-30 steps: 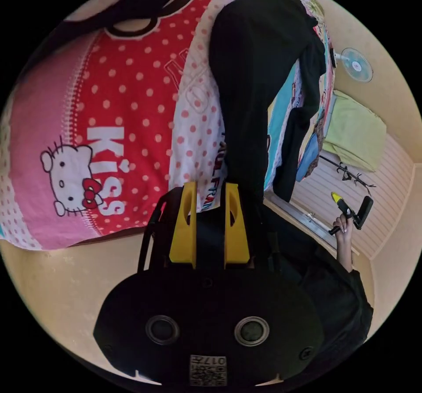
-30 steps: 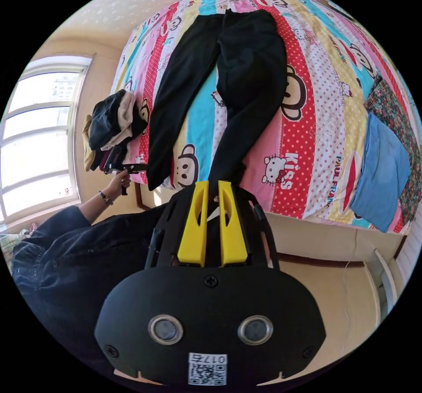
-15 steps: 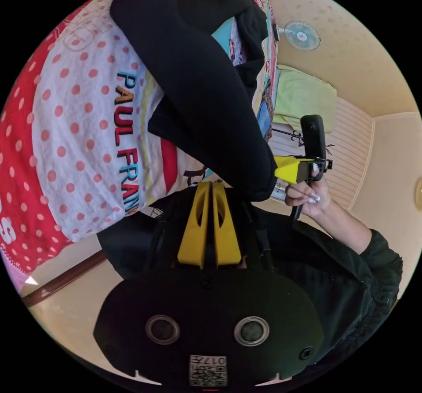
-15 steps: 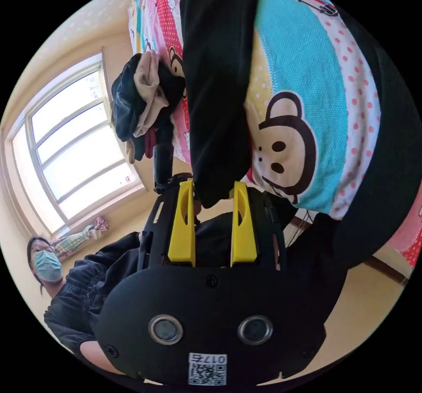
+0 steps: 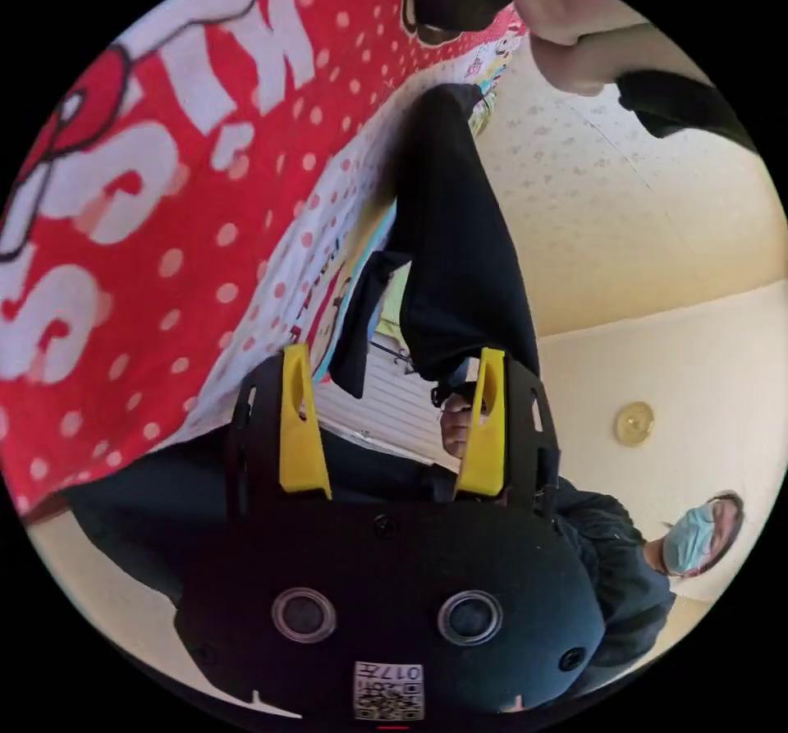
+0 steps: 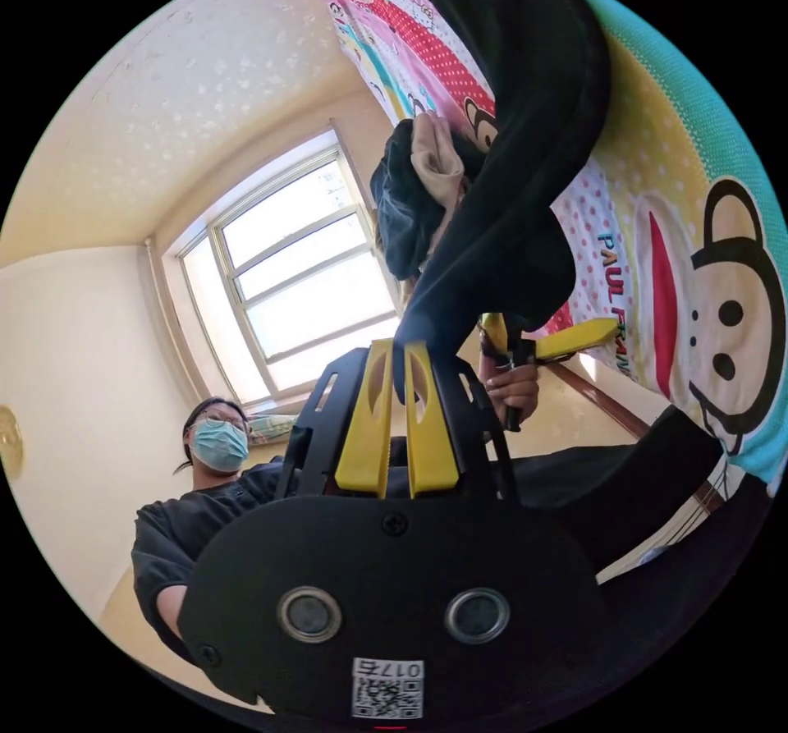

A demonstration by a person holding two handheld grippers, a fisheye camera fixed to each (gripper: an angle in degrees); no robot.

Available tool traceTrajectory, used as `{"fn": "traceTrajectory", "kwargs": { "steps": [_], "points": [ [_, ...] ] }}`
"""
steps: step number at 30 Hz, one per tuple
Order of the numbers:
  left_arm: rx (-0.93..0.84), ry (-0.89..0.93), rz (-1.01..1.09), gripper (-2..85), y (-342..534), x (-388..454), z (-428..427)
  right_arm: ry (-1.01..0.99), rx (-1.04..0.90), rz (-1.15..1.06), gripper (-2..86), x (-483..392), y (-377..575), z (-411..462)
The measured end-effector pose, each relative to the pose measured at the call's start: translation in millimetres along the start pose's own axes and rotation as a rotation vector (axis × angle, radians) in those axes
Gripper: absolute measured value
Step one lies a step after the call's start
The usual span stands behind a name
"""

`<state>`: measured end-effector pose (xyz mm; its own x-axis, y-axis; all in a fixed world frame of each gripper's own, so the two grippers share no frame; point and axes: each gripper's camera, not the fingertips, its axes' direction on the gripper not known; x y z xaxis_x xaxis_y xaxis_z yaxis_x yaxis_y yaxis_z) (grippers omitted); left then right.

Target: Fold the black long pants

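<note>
In the right gripper view, the right tool (image 6: 399, 372) sits nearest, its yellow jaws drawn together with only a slit between them, pinching the hem of one pants (image 6: 509, 191) leg. That leg rises from the jaws in a twisted black column up onto the bed (image 6: 698, 216). Just past it the left tool (image 6: 546, 339) shows in a hand (image 6: 513, 388), jaws parted. Further off, a clothes pile (image 6: 414, 183) sits on the bed edge, then the window (image 6: 304, 273).

In the left gripper view, the left tool (image 5: 392, 417) has its jaws wide apart. The other leg's end hangs between them, close to one jaw, but nothing is clamped. Beyond lies the bed sheet and the wall.

The step in hand looks like taking both hems so the legs can be carried up toward the waist. To do it well, the left tool should slide further over the hem so both fabric layers sit deep between the jaws, then close squarely. The right leg's twist wants shaking out before laying over, or the fold will hold a crease
</note>
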<state>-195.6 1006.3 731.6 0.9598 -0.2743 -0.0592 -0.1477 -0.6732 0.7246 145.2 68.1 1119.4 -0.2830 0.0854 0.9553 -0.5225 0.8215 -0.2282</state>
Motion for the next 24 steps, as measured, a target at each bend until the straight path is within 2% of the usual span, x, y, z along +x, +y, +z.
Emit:
{"fn": "traceTrajectory", "kwargs": {
  "steps": [2,4,6,8,10,14,16,20,24],
  "points": [
    [-0.036,0.234,-0.050,22.8,-4.8,-9.7,12.4,-0.045,0.008,-0.012,2.5,-3.7,3.6,-3.9],
    [0.038,0.519,-0.001,11.4,-1.4,-5.5,9.4,-0.039,0.004,-0.012,2.6,-8.5,7.1,-8.4],
    [0.068,0.583,0.021,7.3,3.7,3.6,-1.4,0.018,-0.022,-0.006,2.6,-12.9,8.6,-10.3],
    [0.068,0.471,0.079,6.3,12.3,20.5,-21.3,0.062,-0.086,-0.004,2.6,-15.9,9.6,-6.2],
    [0.112,0.225,0.176,5.1,36.1,47.0,-61.4,0.175,-0.189,0.019,2.7,-15.3,13.5,8.7],
    [0.191,-0.093,0.277,3.2,86.6,61.3,-114.7,0.288,-0.245,0.069,2.8,0.4,20.8,31.6],
    [0.249,-0.234,0.205,2.3,111.3,38.7,-136.6,0.387,-0.288,0.194,3.0,26.4,26.7,48.2],
    [0.417,-0.253,-0.075,0.6,138.8,-27.2,-155.9,0.553,-0.476,0.171,3.6,38.4,44.2,72.0],
    [0.405,-0.583,-0.138,0.5,160.0,-37.7,-154.0,0.748,-0.452,0.181,5.5,34.4,72.2,46.3]
  ]
}}
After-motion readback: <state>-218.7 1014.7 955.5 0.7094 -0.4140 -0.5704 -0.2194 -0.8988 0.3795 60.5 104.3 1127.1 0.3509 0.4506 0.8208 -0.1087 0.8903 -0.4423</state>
